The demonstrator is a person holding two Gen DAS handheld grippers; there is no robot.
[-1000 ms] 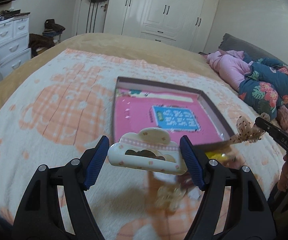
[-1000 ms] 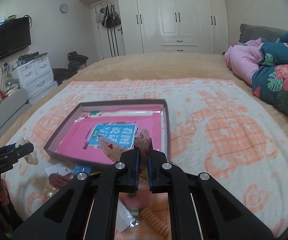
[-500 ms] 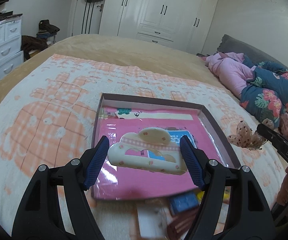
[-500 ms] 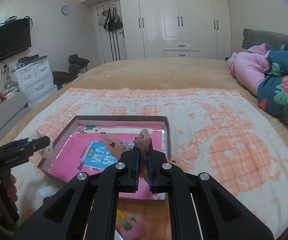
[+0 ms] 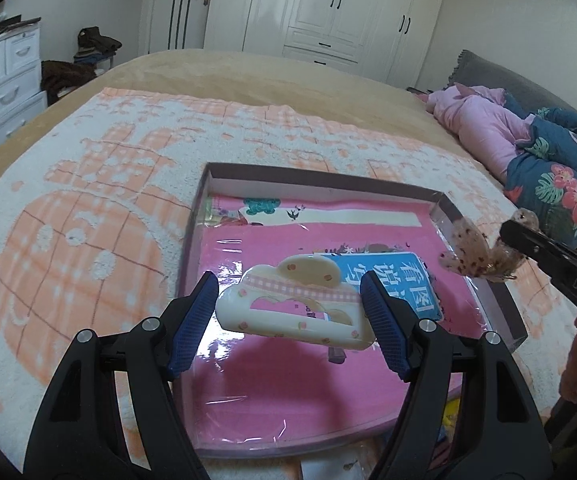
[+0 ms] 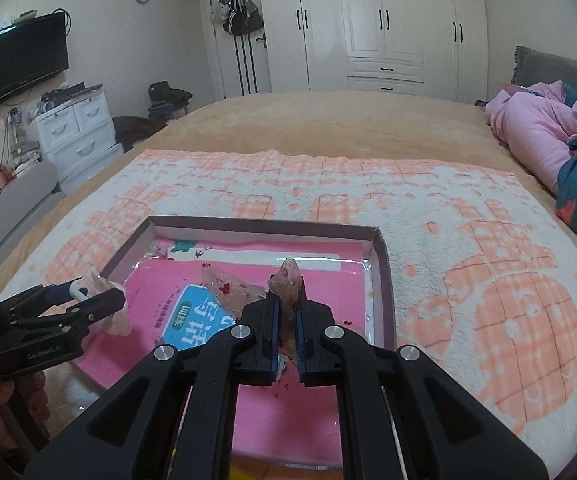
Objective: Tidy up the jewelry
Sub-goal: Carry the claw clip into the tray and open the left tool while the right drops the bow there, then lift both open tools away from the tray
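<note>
My left gripper (image 5: pixel 290 310) is shut on a cream cloud-shaped hair clip (image 5: pixel 292 308) and holds it above the shallow box (image 5: pixel 320 182) with a pink book lining its floor. My right gripper (image 6: pixel 287 320) is shut on a sheer beige bow with red specks (image 6: pixel 288 280), also above the box (image 6: pixel 382 264). In the left wrist view the right gripper's finger (image 5: pixel 556 264) holds the bow (image 5: pixel 472 254) over the box's right edge. In the right wrist view the left gripper (image 6: pixel 88 300) hangs over the box's left side.
The box lies on an orange-and-white blanket (image 5: pixel 100 216) on a bed. Pink and floral bedding (image 5: pixel 528 148) is piled at the right. White drawers (image 6: pixel 80 132) stand beyond the bed's left side. Small items (image 5: pixel 452 412) lie at the box's near edge.
Both grippers have moved forward over the box, each still holding its item. The loose items near the box's front edge have slid below the views.
</note>
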